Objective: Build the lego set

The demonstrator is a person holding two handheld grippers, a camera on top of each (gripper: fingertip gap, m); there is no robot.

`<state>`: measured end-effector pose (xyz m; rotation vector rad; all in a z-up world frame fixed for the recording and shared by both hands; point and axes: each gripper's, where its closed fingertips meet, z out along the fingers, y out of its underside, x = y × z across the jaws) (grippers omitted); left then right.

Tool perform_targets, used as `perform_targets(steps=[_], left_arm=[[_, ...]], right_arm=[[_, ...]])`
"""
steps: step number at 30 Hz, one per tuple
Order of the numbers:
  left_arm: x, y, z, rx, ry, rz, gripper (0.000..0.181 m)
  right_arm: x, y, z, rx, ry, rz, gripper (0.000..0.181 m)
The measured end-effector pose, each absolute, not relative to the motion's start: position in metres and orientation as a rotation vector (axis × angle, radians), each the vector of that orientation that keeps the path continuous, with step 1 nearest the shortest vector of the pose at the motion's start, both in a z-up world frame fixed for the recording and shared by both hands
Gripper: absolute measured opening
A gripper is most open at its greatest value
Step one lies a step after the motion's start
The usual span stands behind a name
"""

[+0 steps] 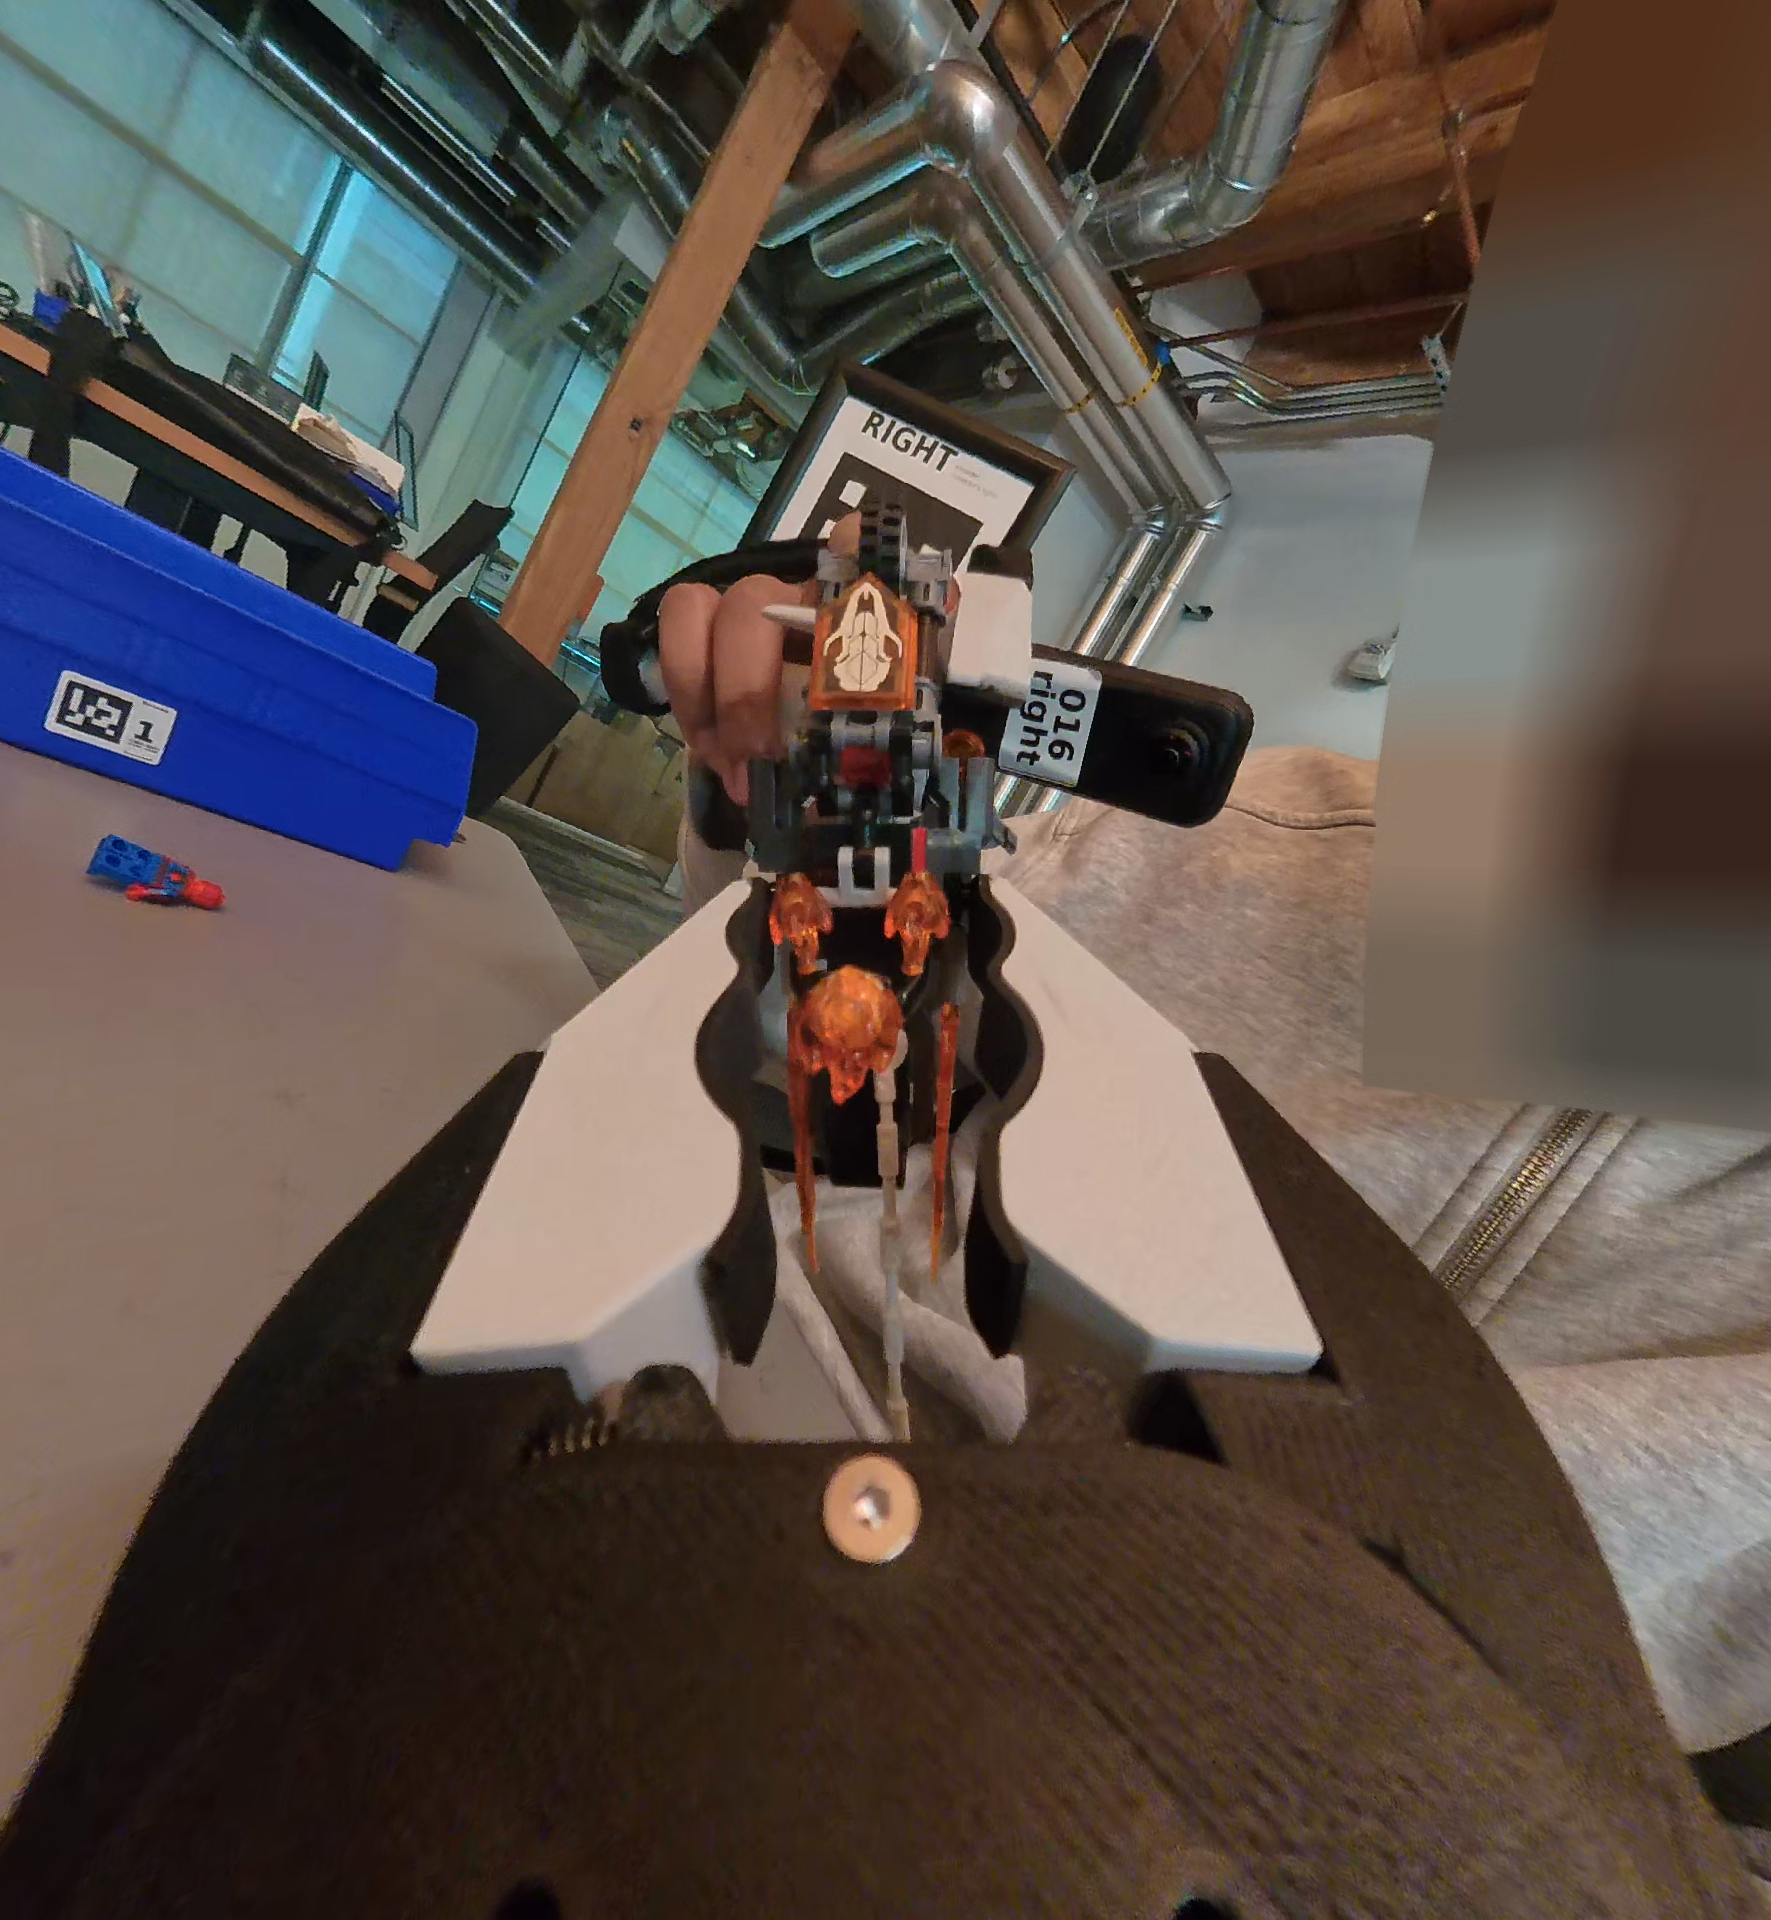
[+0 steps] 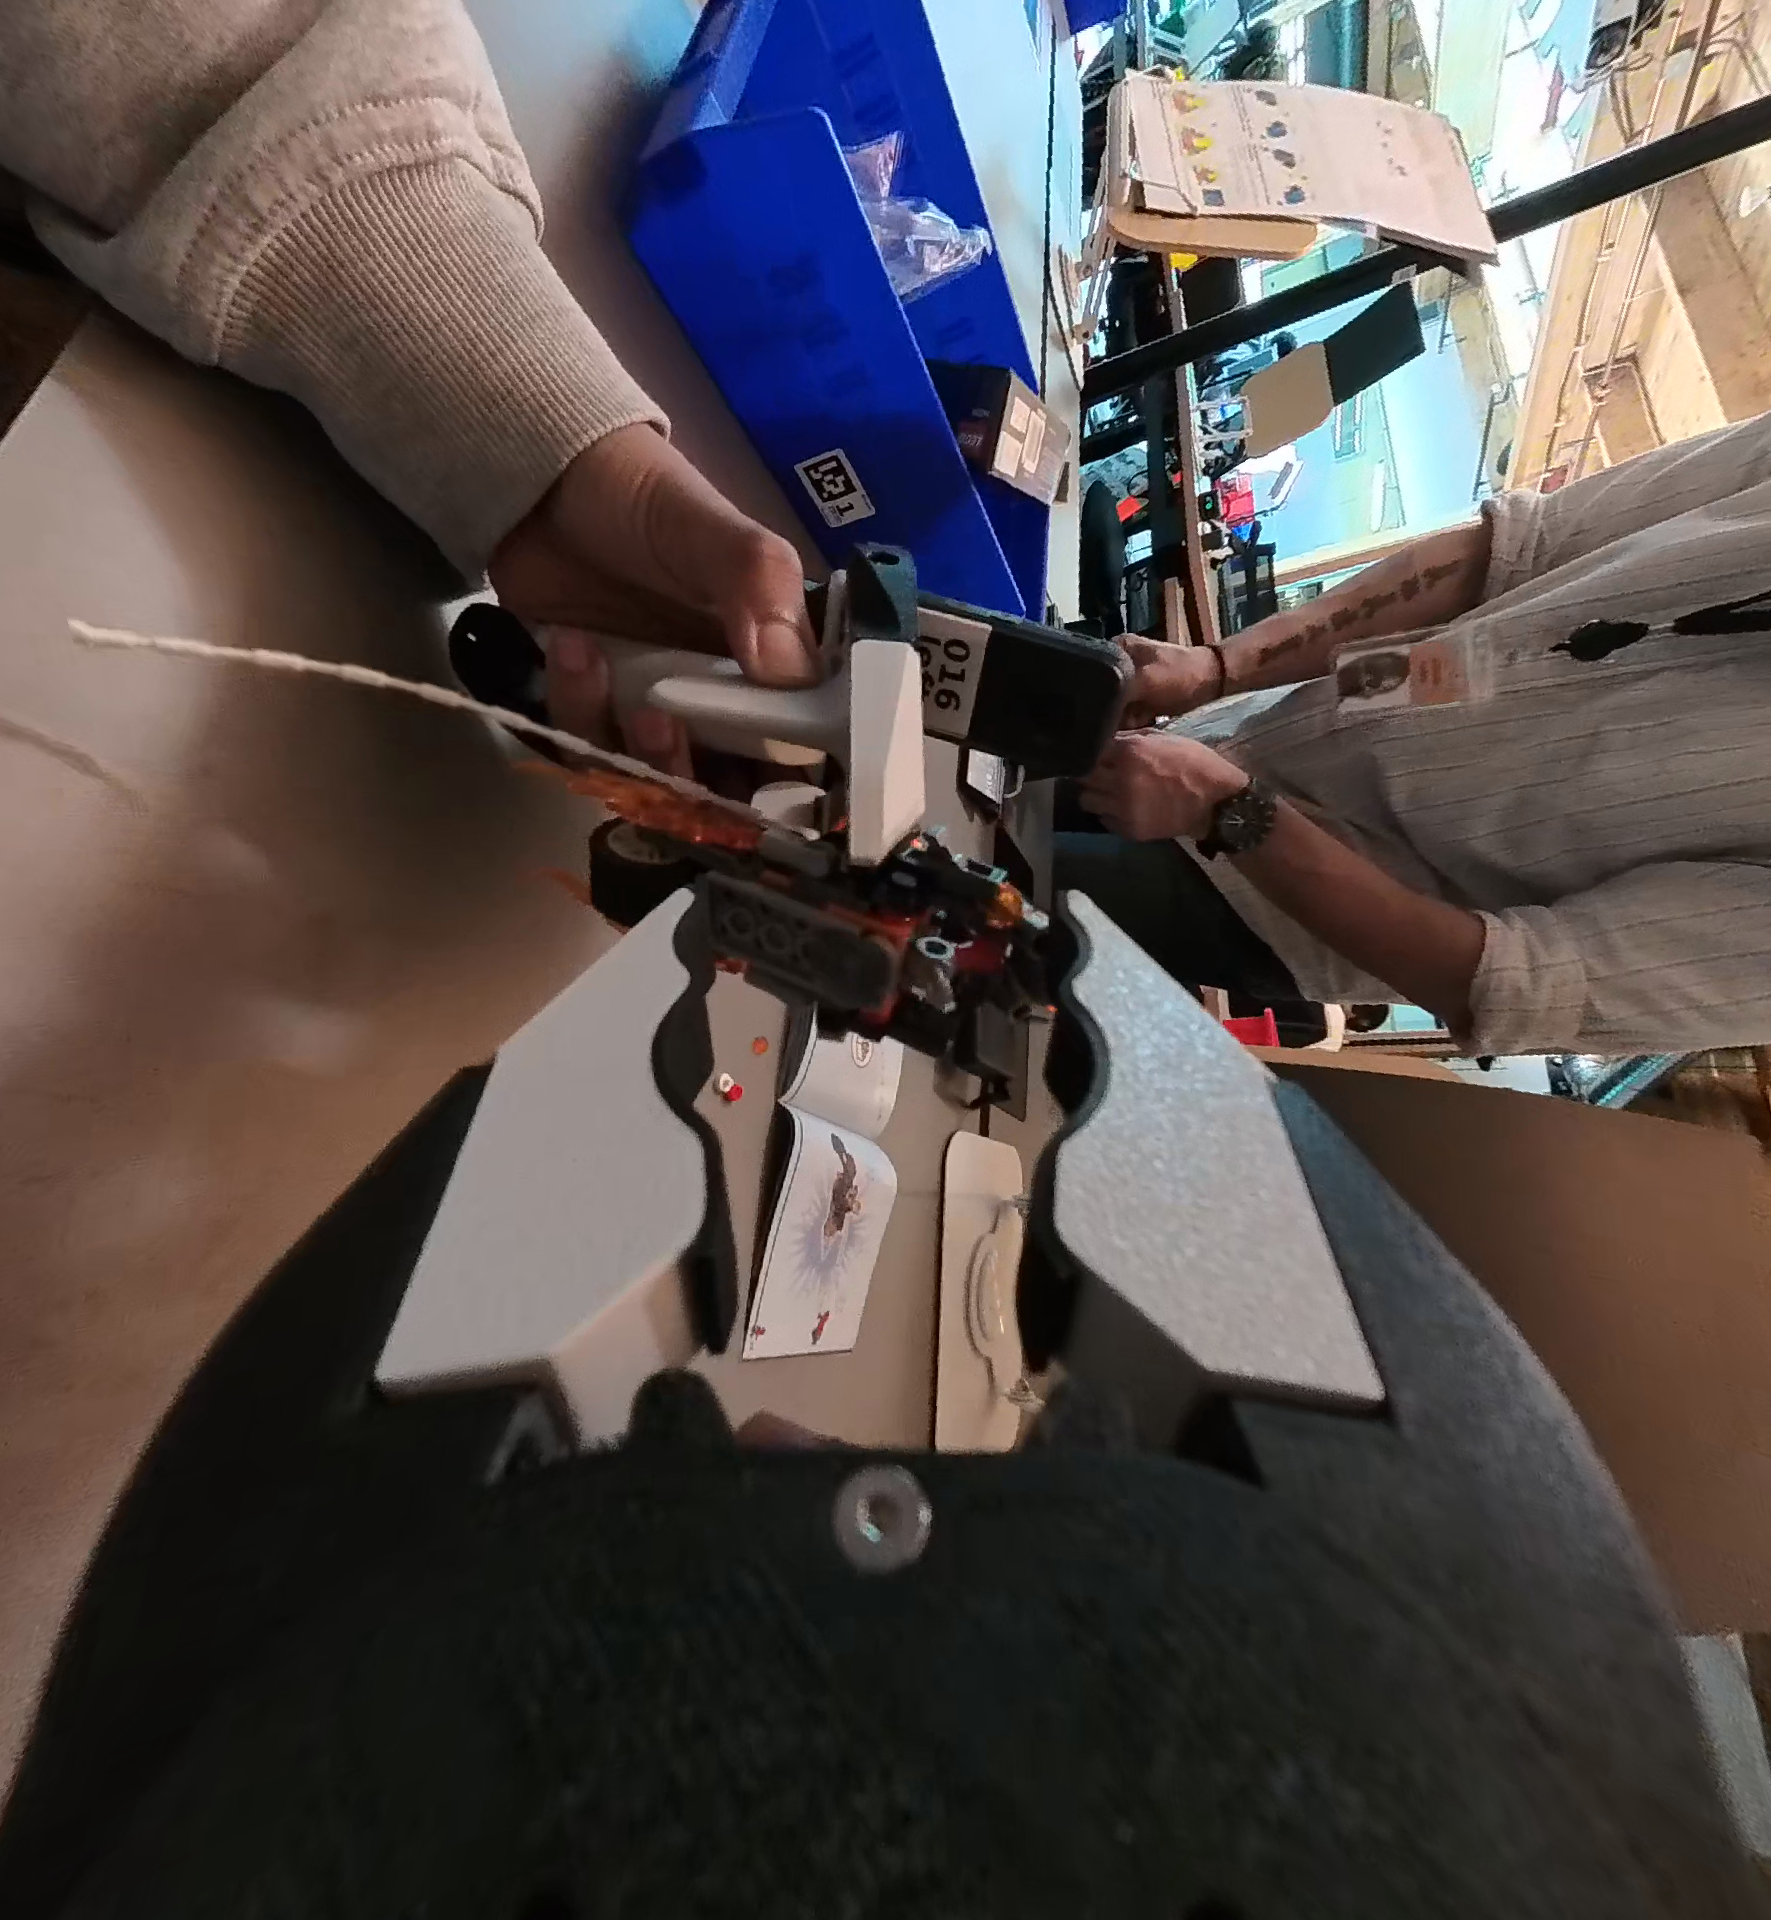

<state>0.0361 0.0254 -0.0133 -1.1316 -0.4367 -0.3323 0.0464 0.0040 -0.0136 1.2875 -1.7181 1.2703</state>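
Observation:
The lego model (image 1: 865, 769) is a black and grey vehicle with an orange shield tile on top, clear orange flames and a thin white chain (image 1: 893, 1226) trailing toward the camera. My left gripper (image 1: 865, 914) is shut on its flame end and holds it up off the table. In the right wrist view the model (image 2: 839, 945) sits between the tips of my right gripper (image 2: 881, 935), which closes on its other end. The left gripper's white finger (image 2: 881, 748) presses on the model from beyond. A black wheel (image 2: 632, 857) shows at the left.
A blue bin (image 1: 185, 644) stands on the grey table (image 1: 185, 1143); it also shows in the right wrist view (image 2: 839, 312). A small red and blue minifigure (image 1: 159, 875) lies near it. An instruction booklet (image 2: 824, 1236), tiny loose pieces (image 2: 727, 1088) and a cardboard box (image 2: 1535, 1351) lie below. Another person (image 2: 1587, 831) stands at right. My two grippers' fingertips are within a few centimetres of each other.

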Motion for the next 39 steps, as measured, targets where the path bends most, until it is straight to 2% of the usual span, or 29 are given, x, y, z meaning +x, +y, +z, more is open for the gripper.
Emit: perform_targets(steps=[39], left_arm=[[0.036, 0.021, -0.009, -1.085, -0.436, -0.369, 0.035]], right_arm=[[0.046, 0.004, -0.004, 1.235, -1.669, 1.340, 0.044]])
